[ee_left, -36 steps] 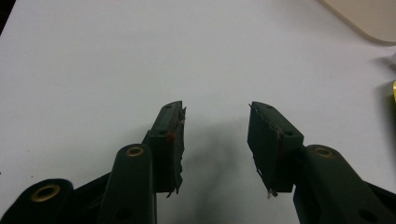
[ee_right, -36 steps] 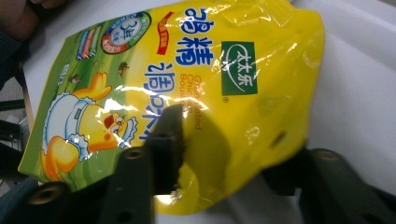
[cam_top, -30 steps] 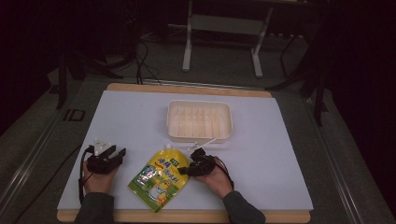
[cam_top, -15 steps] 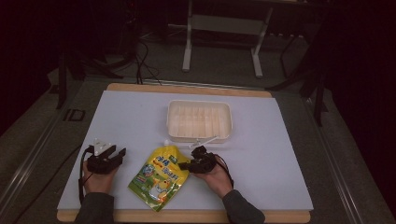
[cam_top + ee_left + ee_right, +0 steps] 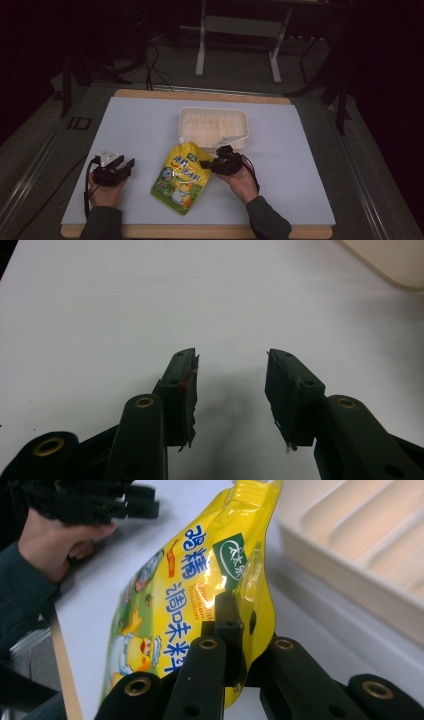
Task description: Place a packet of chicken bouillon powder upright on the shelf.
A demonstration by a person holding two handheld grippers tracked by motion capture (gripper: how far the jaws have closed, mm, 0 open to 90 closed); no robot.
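Yellow pouch (image 5: 183,176): lies on the white table (image 5: 140,125), just in front of the tray, between the two hands; its upper right edge is raised, seemingly because it is gripped there.

Right gripper (image 5: 212,164): jaws pressed together on the pouch's side edge, a thin seam that suits a pinch.

Left gripper (image 5: 125,165): jaws spread, nothing between them, resting low over bare table well left of the pouch, likely idle.

Cream tray (image 5: 214,127): ribbed, apparently empty, behind the pouch; whether the pouch touches it is unclear.
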